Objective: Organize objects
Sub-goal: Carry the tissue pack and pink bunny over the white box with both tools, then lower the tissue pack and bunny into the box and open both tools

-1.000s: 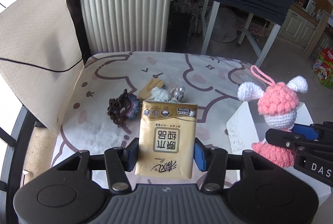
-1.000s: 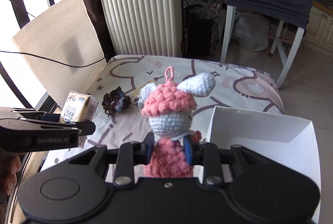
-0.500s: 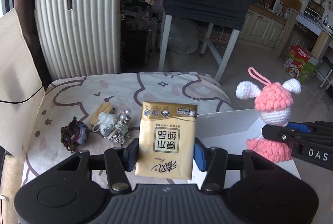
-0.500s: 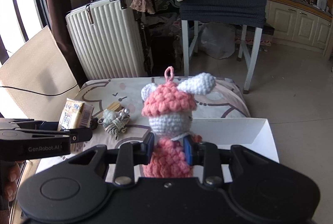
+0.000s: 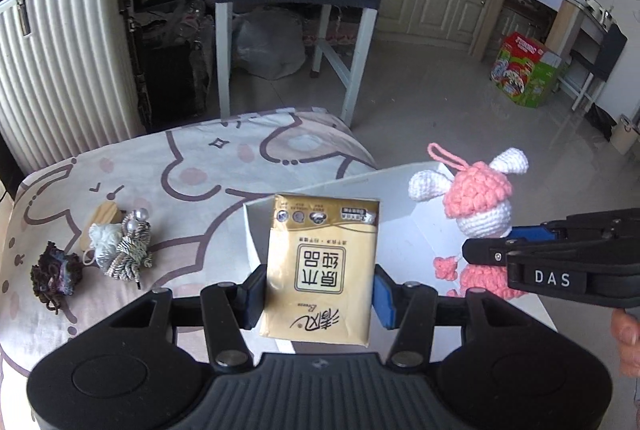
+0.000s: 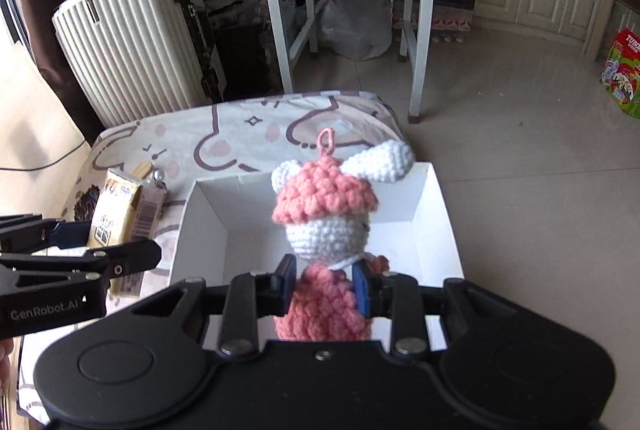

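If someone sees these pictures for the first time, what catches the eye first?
First comes the pink and white crochet doll, held upright by the right gripper above the white box. Next is the gold tissue pack, clamped in the left gripper at the box's left edge. A few small trinkets lie on the cartoon-print cloth further left.

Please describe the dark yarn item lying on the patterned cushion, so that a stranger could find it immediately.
Start at the cushion with the cartoon print, in front of the white suitcase. Three small things lie together near its left edge: a wooden tag, a pale tassel charm, and the scrunchie furthest left. It alone is dark, a ruffled brown and purple ring.
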A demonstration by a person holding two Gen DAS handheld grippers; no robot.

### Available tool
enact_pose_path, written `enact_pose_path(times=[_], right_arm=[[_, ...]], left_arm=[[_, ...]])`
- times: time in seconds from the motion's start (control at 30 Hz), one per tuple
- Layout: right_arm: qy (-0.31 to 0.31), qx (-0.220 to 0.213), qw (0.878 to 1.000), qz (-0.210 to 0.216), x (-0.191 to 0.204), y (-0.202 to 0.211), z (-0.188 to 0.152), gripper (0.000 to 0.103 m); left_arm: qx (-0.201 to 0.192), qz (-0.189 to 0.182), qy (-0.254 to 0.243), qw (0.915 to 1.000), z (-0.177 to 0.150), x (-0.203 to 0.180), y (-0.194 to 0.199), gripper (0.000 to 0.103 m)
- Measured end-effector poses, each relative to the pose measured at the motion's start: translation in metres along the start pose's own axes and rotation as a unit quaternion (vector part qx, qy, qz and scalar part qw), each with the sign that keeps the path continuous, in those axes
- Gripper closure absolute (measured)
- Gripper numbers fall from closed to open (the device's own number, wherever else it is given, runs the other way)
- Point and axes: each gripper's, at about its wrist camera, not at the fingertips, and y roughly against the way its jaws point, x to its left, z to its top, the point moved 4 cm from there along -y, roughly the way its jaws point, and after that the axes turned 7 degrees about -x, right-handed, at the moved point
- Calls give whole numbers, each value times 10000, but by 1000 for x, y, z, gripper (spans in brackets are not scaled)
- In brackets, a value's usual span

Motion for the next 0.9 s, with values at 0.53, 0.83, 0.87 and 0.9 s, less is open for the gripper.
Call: enact_pose_path(times=[0.53, 0.83, 0.87, 0.9], right_arm=[[185, 2184, 9757, 40, -24, -60, -91, 72], [118, 2533, 9672, 153, -18, -69, -118, 72], [100, 2526, 9674, 139, -18, -70, -118, 72], [108, 2512, 9678, 122, -18, -70, -119, 71]], left_arm=[[1609, -194, -988, 9818, -72, -49, -68, 50], [1859, -149, -1234, 9747, -89, -61, -81, 50], [1854, -111, -1329, 9736, -89, -62, -83, 50], [1847, -51, -1419, 9725, -90, -64, -84, 50]])
